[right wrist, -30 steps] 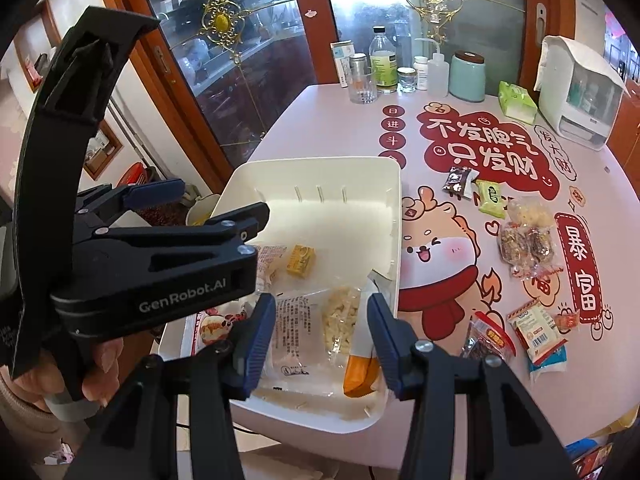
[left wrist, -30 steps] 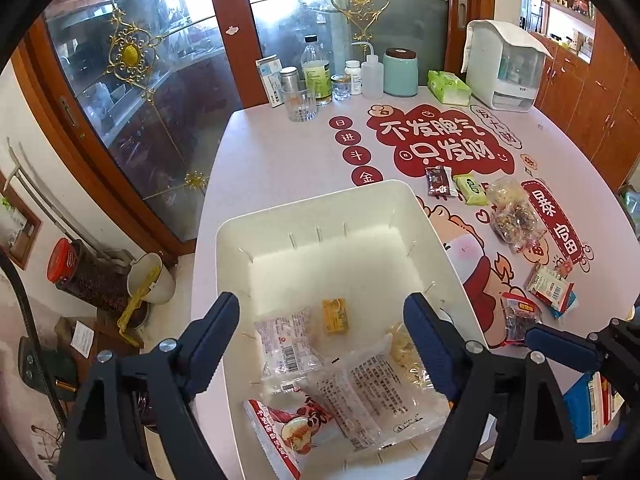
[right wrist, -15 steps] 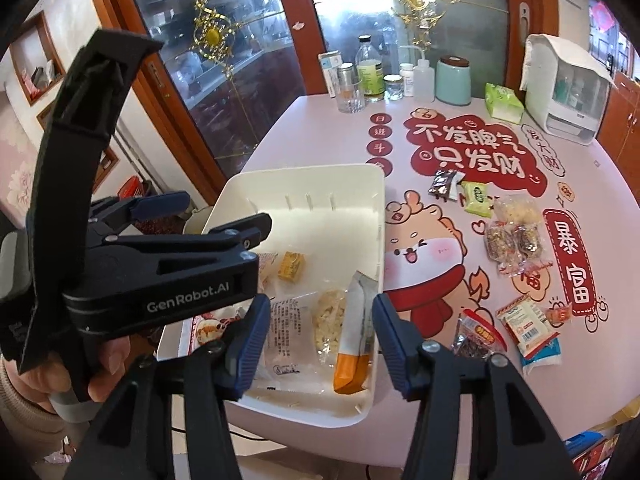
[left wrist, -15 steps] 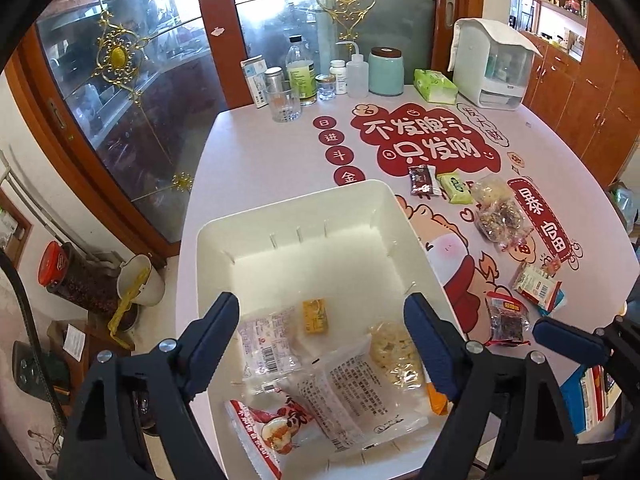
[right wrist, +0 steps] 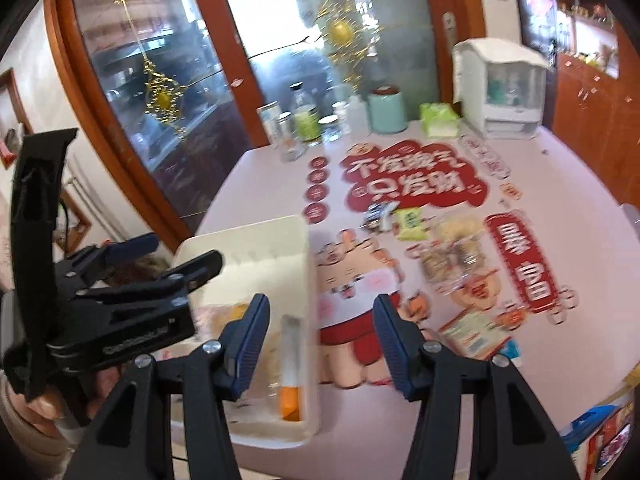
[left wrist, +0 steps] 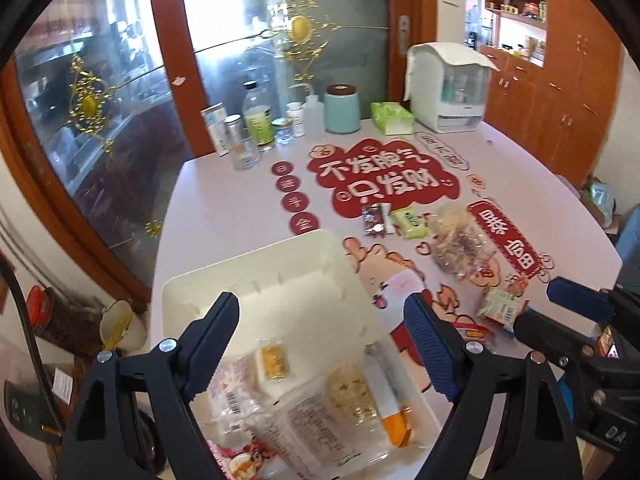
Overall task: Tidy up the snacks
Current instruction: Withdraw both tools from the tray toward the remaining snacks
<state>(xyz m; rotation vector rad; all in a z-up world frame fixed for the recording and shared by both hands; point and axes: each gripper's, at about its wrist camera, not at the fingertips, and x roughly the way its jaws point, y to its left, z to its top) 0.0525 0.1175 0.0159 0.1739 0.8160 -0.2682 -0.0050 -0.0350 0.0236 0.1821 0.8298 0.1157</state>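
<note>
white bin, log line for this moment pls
bin: white bin several snacks inside | left gripper: open, empty | right gripper: open, empty | table: snacks remain

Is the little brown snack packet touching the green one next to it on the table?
Touching. In the left wrist view the brown packet and the green packet lie side by side, edges meeting with no table showing between them.

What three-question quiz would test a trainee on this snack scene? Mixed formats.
1. True or false: the right tool is shut on a snack.
2. Where does the orange-tipped packet lie? A) on the table B) in the white bin C) beside the glass
3. Fill in: the green snack packet lies on the ___, outside the bin.

Key: 1 false; 2 B; 3 table.
</note>
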